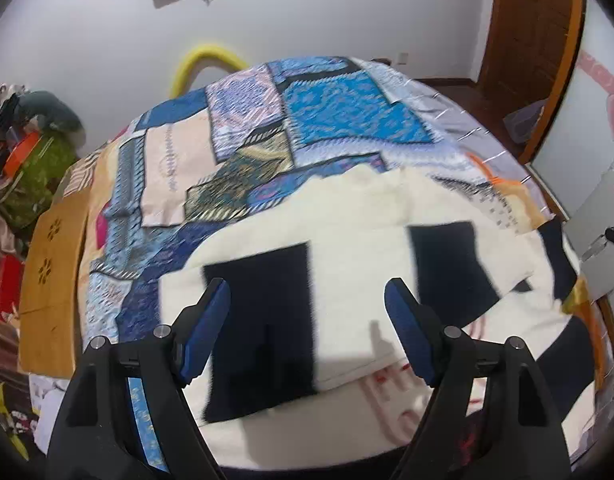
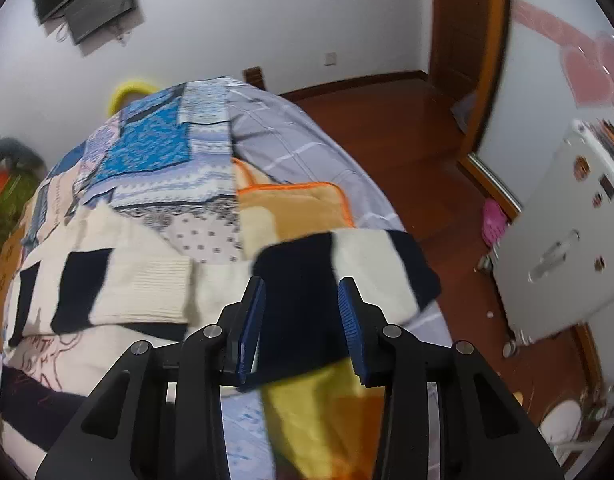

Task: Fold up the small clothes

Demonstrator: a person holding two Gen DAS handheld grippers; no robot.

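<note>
A cream knitted sweater [image 1: 359, 216] with navy blocks lies spread on a patchwork bed cover [image 1: 327, 108]. One sleeve is folded over its body in the left wrist view. My left gripper [image 1: 307, 292] is open and empty, hovering above the sweater, with a navy block between its blue pads [image 1: 211, 320]. In the right wrist view the sweater [image 2: 147, 276] lies to the left, and its other sleeve [image 2: 363, 252] with navy bands stretches toward the bed's right edge. My right gripper [image 2: 301, 296] is open over that sleeve's navy band, not closed on it.
A yellow-orange blanket [image 2: 291, 204] lies under the sleeve. Wooden floor [image 2: 407, 132] and a white cabinet [image 2: 567, 240] are right of the bed. A wooden board [image 1: 51, 288] and cluttered items [image 1: 23, 152] sit left. A yellow hoop [image 1: 207, 60] stands behind.
</note>
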